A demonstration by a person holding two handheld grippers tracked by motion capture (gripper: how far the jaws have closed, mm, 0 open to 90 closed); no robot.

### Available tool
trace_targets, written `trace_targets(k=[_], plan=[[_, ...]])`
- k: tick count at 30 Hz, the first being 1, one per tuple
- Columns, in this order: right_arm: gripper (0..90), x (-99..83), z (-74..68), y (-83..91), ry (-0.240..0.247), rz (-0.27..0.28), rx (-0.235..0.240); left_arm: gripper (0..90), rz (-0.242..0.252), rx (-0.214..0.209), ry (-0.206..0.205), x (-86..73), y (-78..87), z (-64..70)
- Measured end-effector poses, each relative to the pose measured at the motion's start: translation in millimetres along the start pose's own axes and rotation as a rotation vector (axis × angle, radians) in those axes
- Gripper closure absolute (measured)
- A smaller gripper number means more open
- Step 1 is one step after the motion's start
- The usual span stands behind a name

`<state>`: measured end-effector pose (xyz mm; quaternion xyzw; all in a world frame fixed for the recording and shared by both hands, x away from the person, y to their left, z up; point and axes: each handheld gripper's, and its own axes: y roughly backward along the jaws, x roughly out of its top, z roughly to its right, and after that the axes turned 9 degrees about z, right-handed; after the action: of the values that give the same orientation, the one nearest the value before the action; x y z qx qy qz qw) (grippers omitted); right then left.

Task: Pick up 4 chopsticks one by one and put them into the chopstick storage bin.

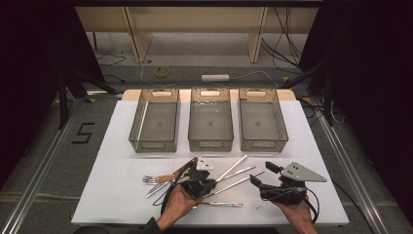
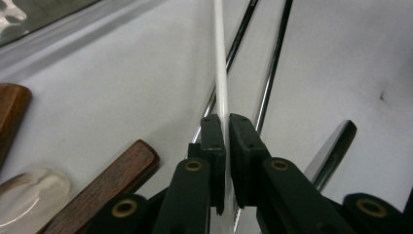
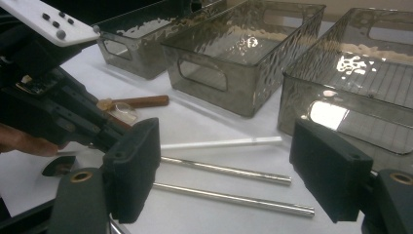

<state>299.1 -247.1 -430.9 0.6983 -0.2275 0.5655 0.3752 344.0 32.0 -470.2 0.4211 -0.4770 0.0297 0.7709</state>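
Clamped between the jaws of the left gripper [image 2: 225, 127] is a thin white stick [image 2: 220, 68], the two black pads pressed close on either side of it so that only the stick's width keeps them apart; the stick runs straight on from the jaws across the white table [image 2: 122, 83]. Seen from above, that left gripper [image 1: 203, 181] sits just in front of the middle bin [image 1: 210, 122], with the white stick [image 1: 233, 167] slanting from it up toward the gap between the middle bin and the right bin [image 1: 261, 120]. Right beside the white stick lie two steel rods [image 2: 272, 63], nearly parallel to it and a little nearer the person. On the gripper's other side are wooden handles [image 2: 104, 187] and a pale plastic spoon [image 2: 29, 195], and above, a fork [image 1: 152, 180] lies out toward the left bin [image 1: 156, 121]. One more metal piece [image 1: 221, 204] lies flat near the table's front edge. The right gripper [image 1: 260, 178] is held off to the right of the left one, in front of the right bin, its jaws spread wide with nothing between them; from its own camera the right gripper [image 3: 229, 165] looks across at the white stick [image 3: 219, 143] and both rods [image 3: 229, 169], with the three bins standing in a row behind them.
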Motion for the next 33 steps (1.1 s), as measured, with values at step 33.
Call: trace_targets(k=[33], plan=[[27.9,-0.1,0.2,0.1,-0.001,-0.001,0.004,84.7,0.168,0.034,0.005,29.0,63.5,-36.0]])
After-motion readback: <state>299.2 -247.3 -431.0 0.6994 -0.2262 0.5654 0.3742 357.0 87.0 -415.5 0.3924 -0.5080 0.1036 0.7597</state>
